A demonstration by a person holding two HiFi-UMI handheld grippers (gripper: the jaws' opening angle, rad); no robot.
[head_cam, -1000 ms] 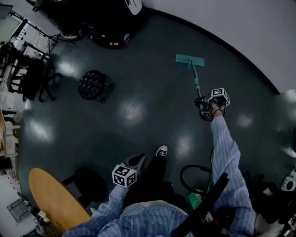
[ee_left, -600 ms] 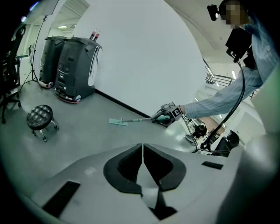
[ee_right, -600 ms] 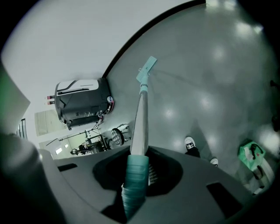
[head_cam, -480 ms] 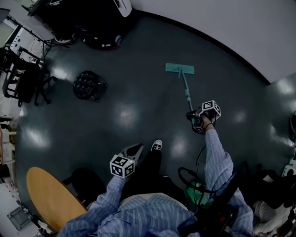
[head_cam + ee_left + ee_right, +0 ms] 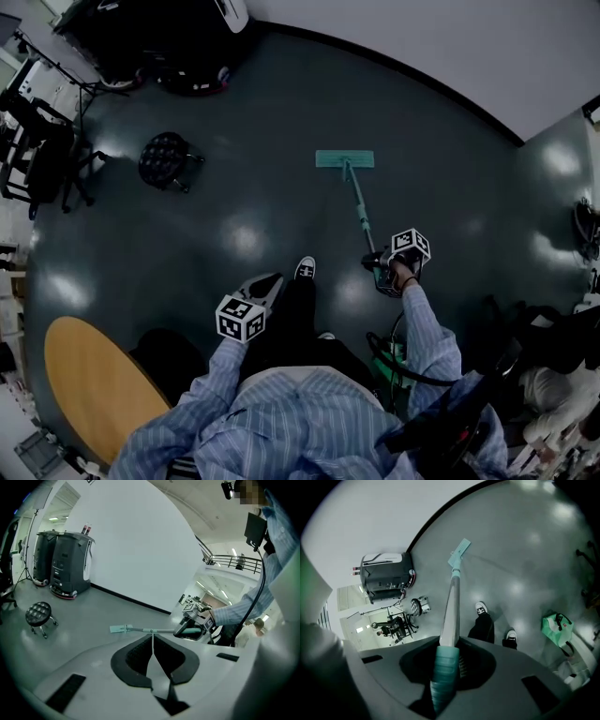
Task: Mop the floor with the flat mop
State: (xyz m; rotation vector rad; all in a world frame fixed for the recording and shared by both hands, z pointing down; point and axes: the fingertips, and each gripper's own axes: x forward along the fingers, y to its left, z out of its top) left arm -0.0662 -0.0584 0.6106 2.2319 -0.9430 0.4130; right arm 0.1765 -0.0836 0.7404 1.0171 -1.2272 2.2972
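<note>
Dark glossy floor (image 5: 234,122): teal flat mop (image 5: 344,159) pad-down, handle slanted for pushing. Right tongs (image 5: 377,265) clamp its grip; left tongs (image 5: 266,287) closed, empty.

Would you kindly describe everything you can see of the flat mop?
The flat mop has a teal rectangular head lying flat on the dark glossy floor, and a slim, metal-looking shaft ending in a ribbed teal grip. It slants back toward the person, held only by the right gripper, shut on that grip.
</note>
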